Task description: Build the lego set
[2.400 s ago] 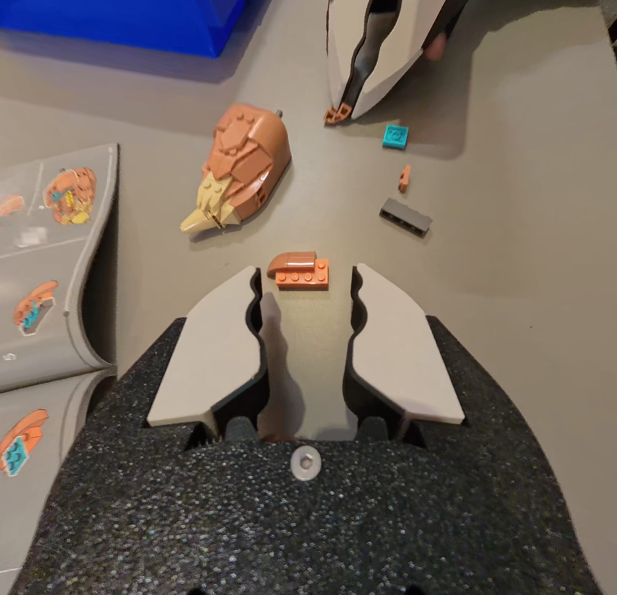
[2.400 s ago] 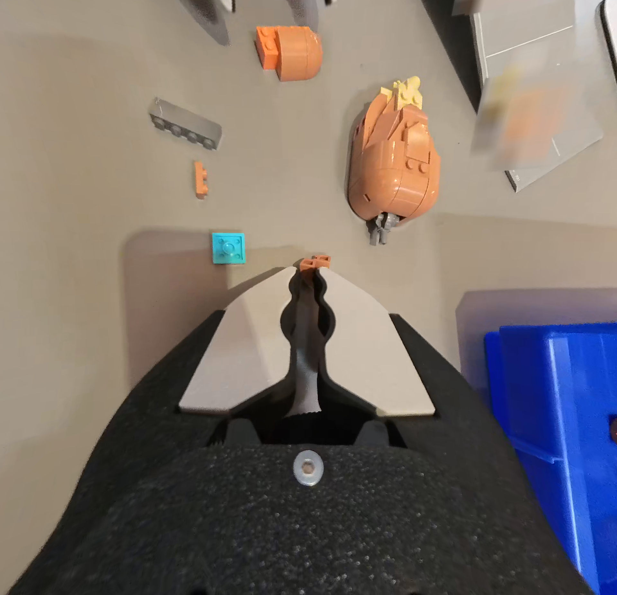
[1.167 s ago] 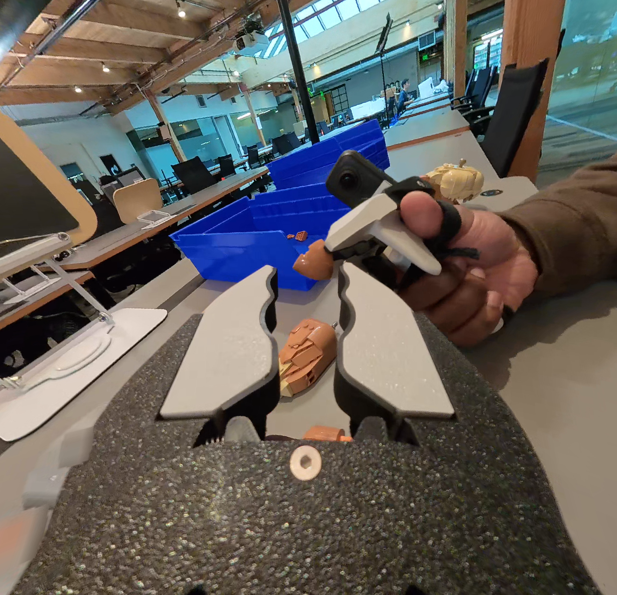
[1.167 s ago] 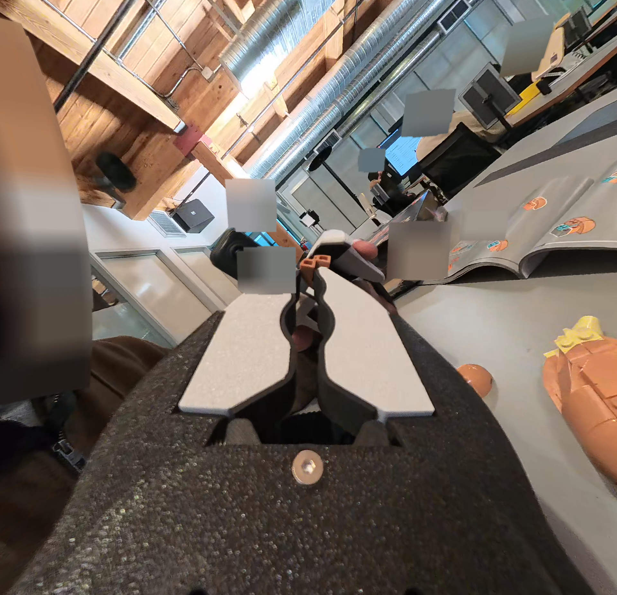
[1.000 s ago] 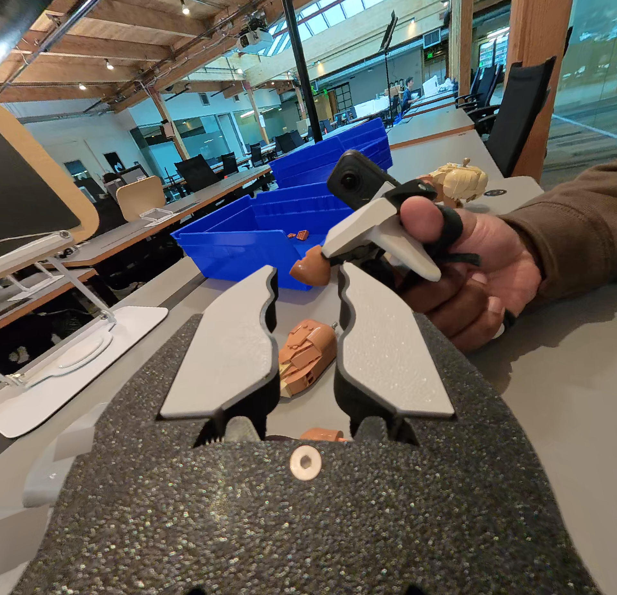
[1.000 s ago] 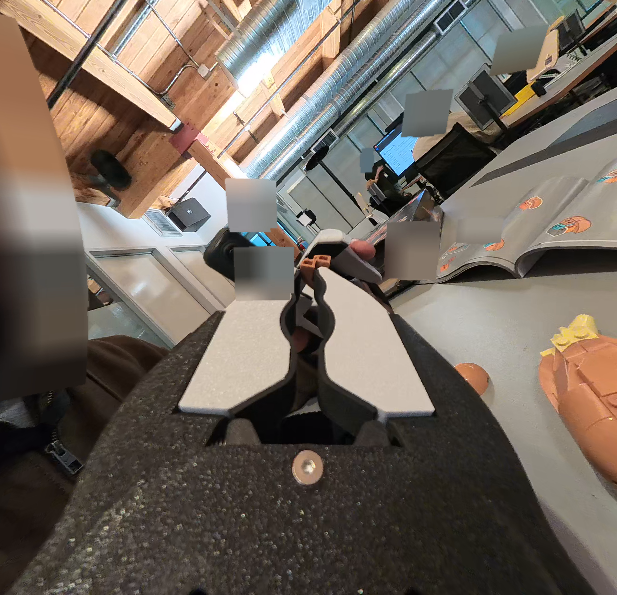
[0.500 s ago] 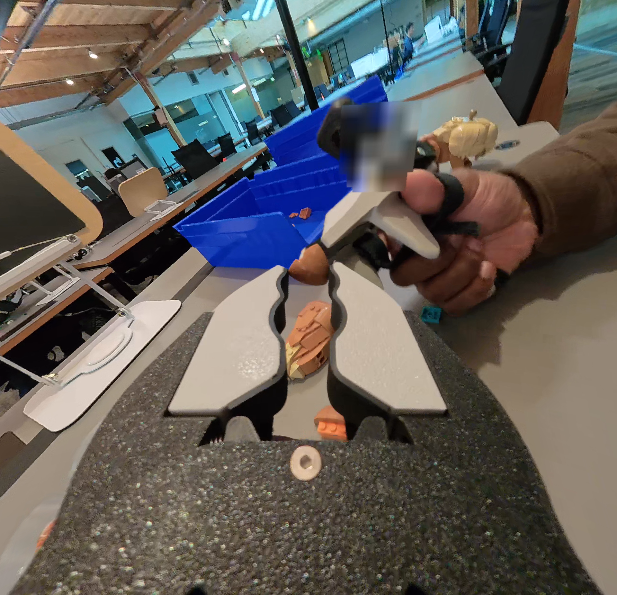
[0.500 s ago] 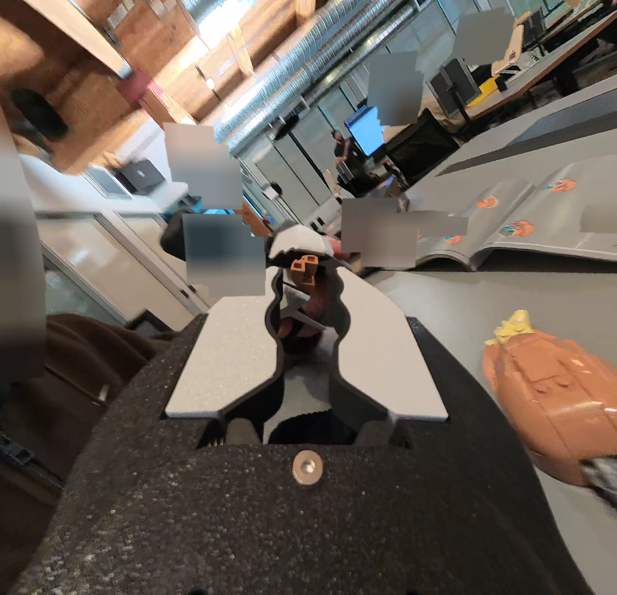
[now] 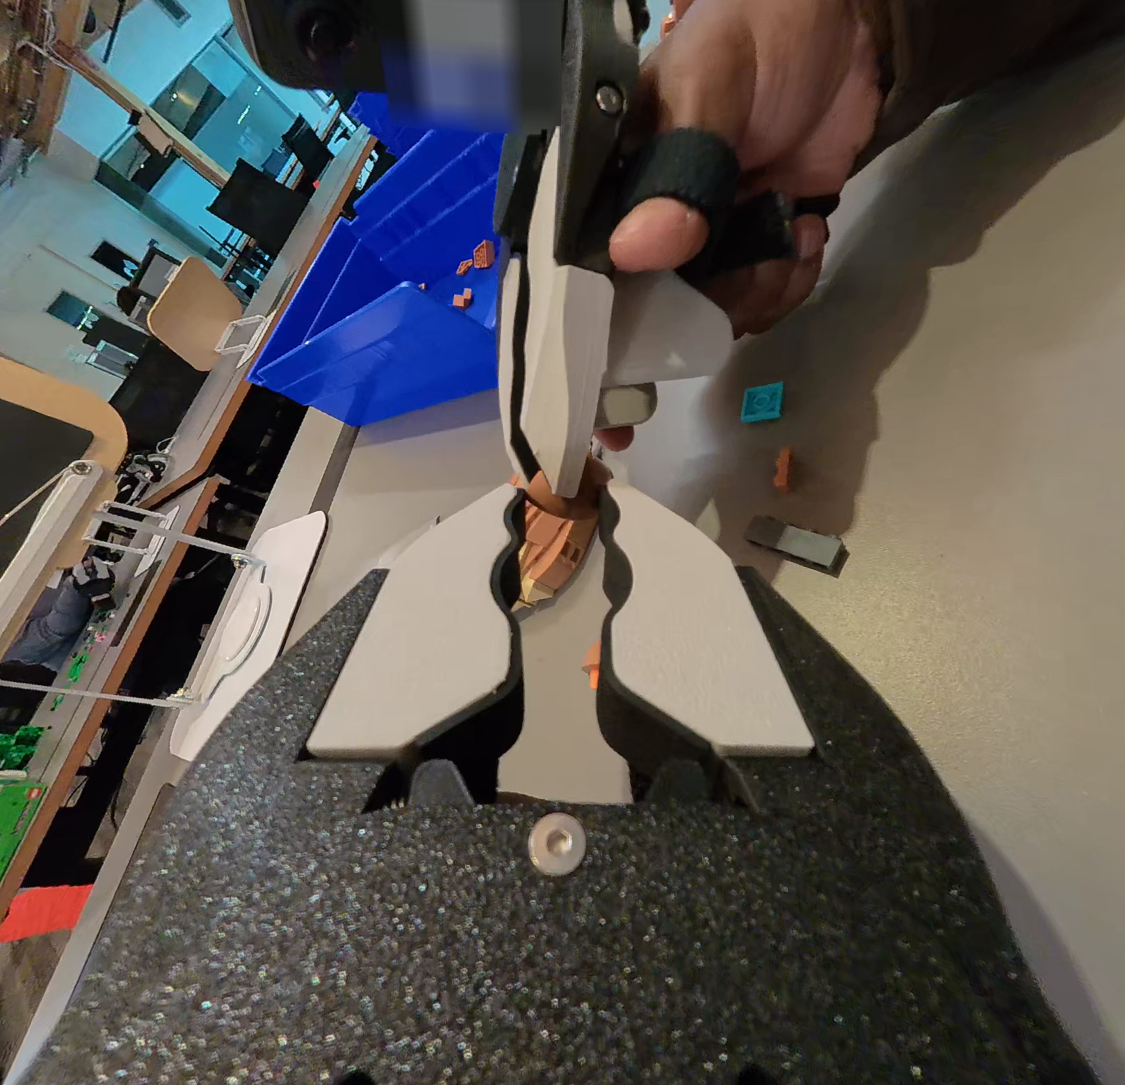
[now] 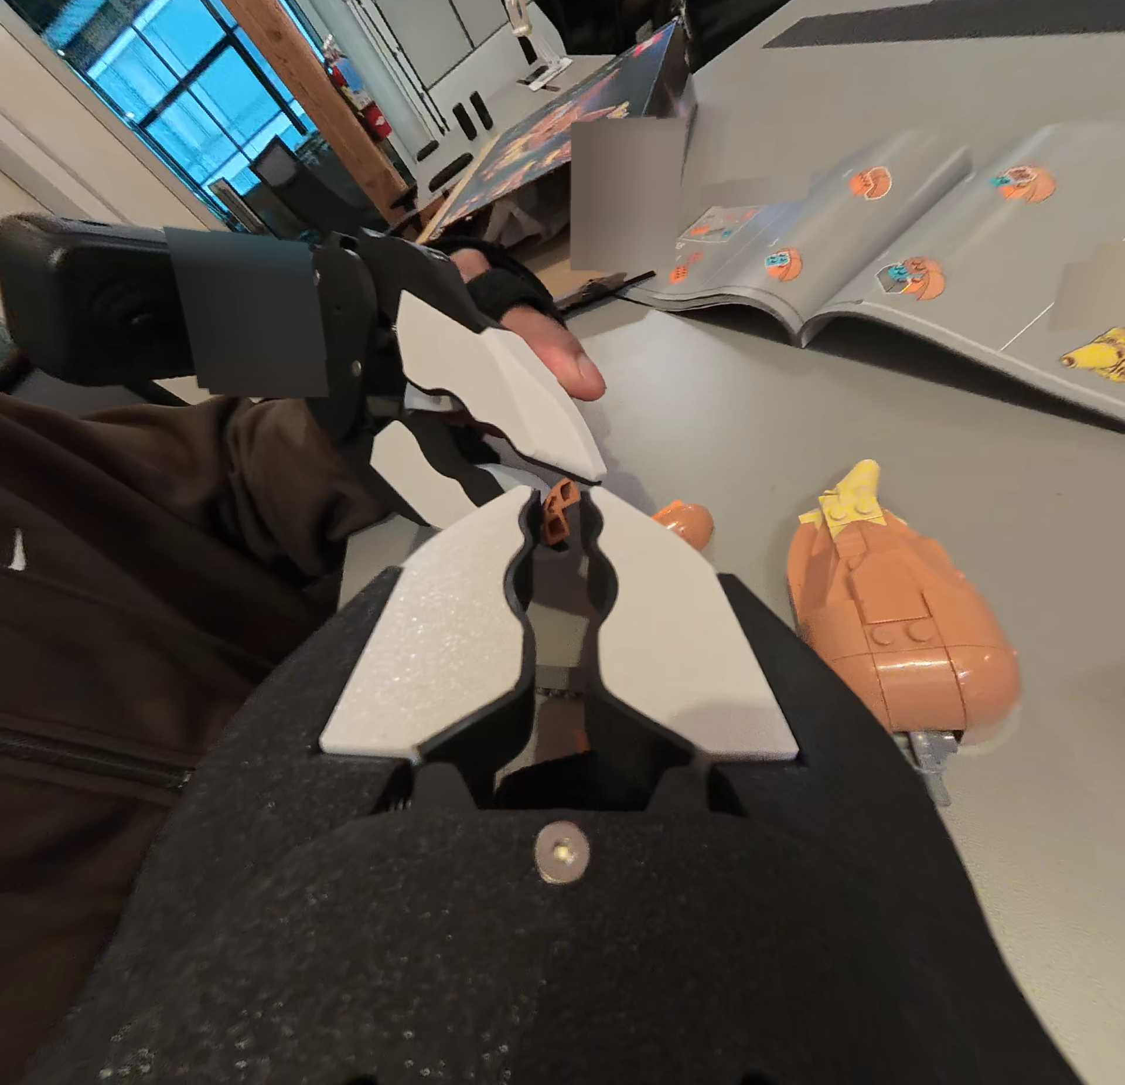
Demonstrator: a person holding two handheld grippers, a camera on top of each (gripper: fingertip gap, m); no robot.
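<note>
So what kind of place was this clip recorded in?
Likely an open-plan office or workshop: long desks with a chair behind, stacked blue bins of parts, and an open instruction booklet on the grey table.

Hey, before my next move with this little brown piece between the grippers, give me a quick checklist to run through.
1. Right gripper pinches the small brown piece: ok.
2. Left gripper fingertips sit on either side of that piece: ok.
3. Left gripper actually clamps it: cannot tell.
4. Orange model lies apart from both grippers: ok.
5. Instruction booklet lies open: ok.
</note>
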